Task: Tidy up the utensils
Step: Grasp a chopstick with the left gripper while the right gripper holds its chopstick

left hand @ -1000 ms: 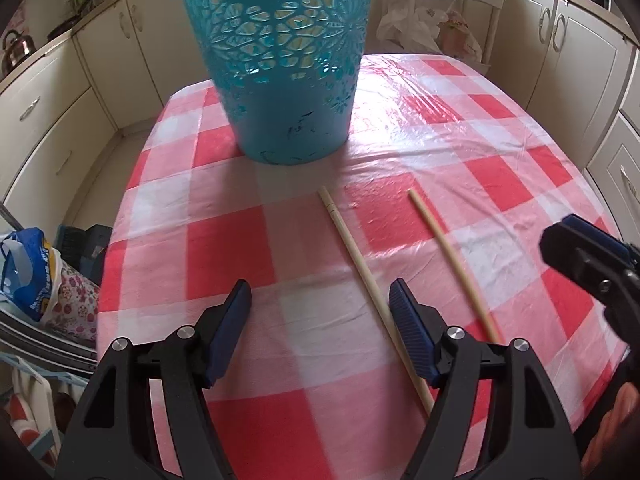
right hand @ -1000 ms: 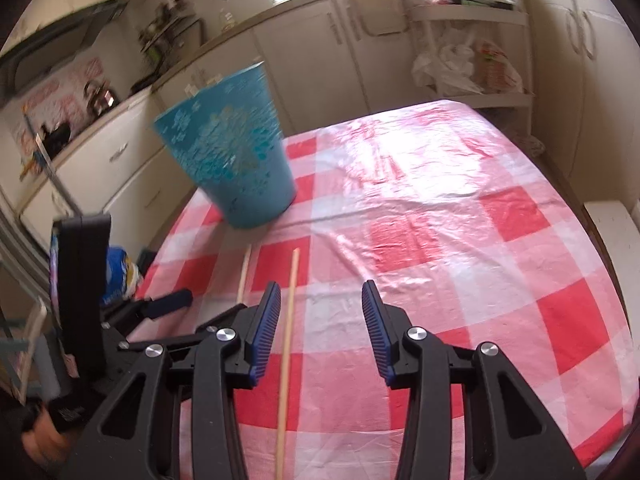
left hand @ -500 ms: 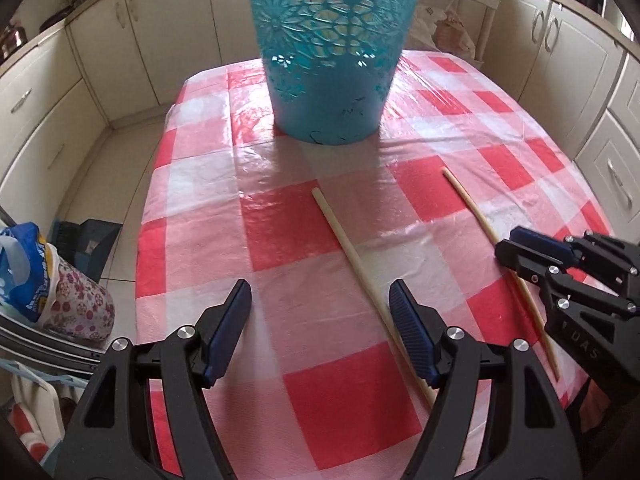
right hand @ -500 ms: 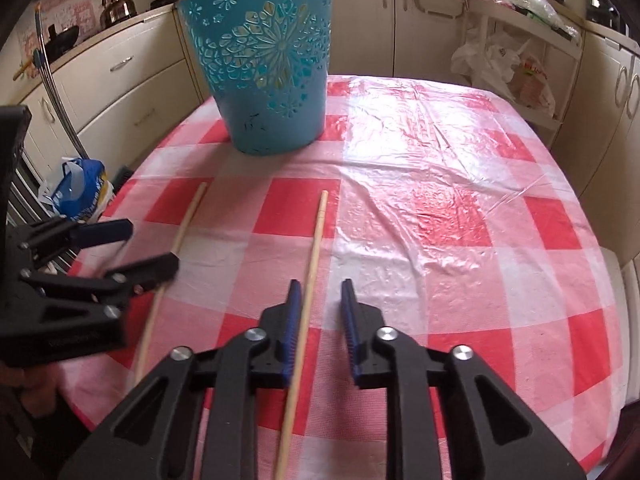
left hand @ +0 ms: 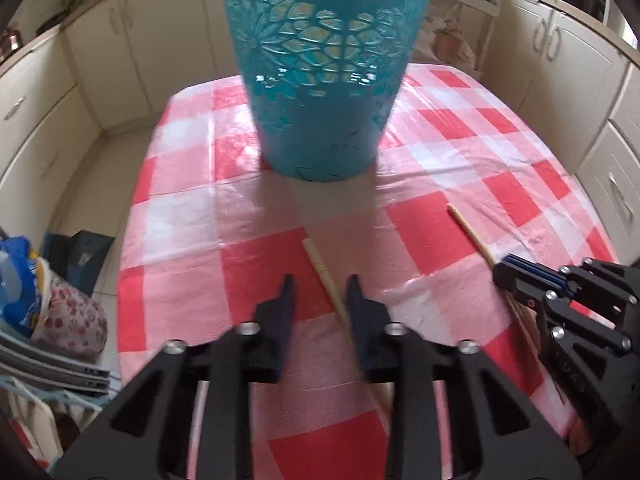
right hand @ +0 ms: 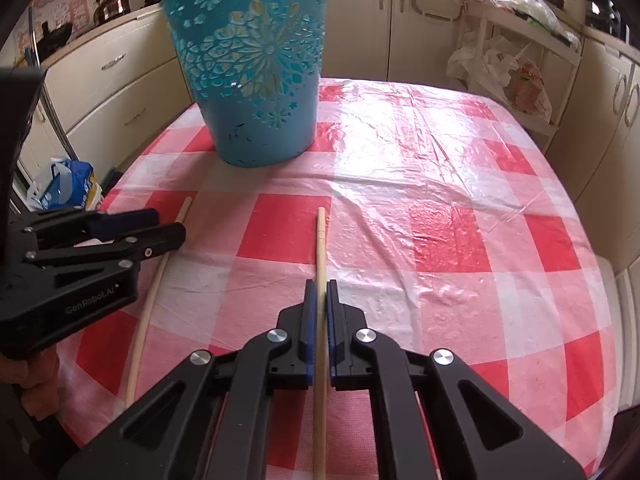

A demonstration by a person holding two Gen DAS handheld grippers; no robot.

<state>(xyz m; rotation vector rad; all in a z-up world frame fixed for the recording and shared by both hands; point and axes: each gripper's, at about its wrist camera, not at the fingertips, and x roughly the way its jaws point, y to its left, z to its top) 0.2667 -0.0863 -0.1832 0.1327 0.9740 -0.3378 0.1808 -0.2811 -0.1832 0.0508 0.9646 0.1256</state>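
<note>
Wooden stick point(right hand: 320, 264) between claw point(right hand: 318, 292) pads

A home kitchen: cream cabinets point(right hand: 120, 92) line the walls from nine to three o'clock, a kettle point(right hand: 110, 0) sits on the counter, a checked plastic tablecloth point(right hand: 440, 208) covers the table.

Two chopsticks point(right hand: 320, 240) side by side before basket point(right hand: 256, 80)
</note>
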